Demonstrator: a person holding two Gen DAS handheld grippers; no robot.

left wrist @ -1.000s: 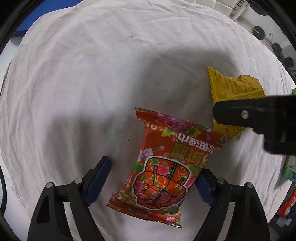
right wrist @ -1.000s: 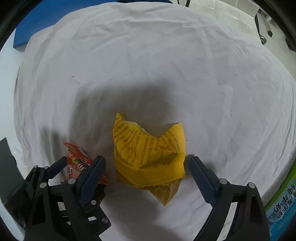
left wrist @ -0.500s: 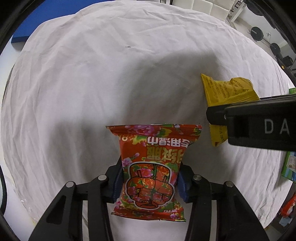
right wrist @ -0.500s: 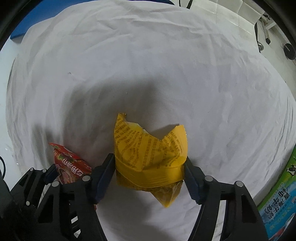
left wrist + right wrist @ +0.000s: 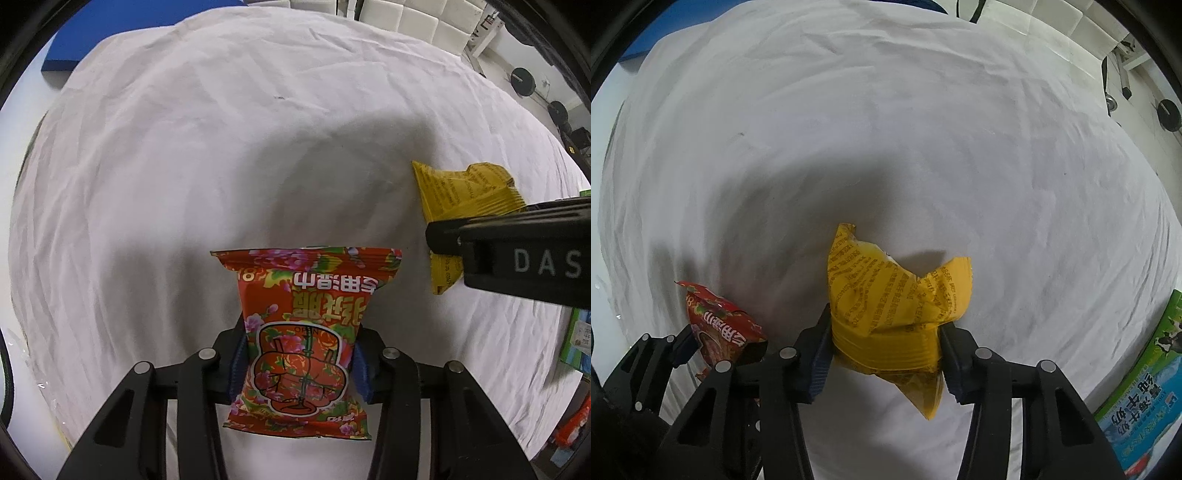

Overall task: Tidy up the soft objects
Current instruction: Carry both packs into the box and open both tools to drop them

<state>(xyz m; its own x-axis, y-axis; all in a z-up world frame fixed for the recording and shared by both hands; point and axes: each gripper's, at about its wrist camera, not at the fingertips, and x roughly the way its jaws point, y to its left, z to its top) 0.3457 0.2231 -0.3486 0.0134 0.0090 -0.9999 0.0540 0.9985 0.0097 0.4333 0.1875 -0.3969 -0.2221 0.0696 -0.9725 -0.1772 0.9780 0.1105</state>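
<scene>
Left wrist view shows the left gripper (image 5: pixel 299 363) clamped on the lower half of a red flowered snack packet (image 5: pixel 303 325), its blue pads pressed against both side edges. The right gripper (image 5: pixel 884 354) has just been closing its jaws, and in the right wrist view they now squeeze a crumpled yellow packet (image 5: pixel 897 310) across its waist, so that the foil bulges above the pads. Both packets hang near the front edge of the surface, which is draped in a wrinkled white cloth (image 5: pixel 221 147), the red one to the left of the yellow. Whether either has left the cloth yet cannot be told.

So the grasping step looks done for two soft objects, one per gripper. What remains, I judge, is the carrying and placing: no bin, tray or sorted pile shows anywhere on the cloth, so the destination is unknown. A green and blue carton (image 5: pixel 1137 387) lies off the right edge of the surface, and something red sits low beyond that edge in the left wrist view; whether these belong to the task is unclear.
</scene>
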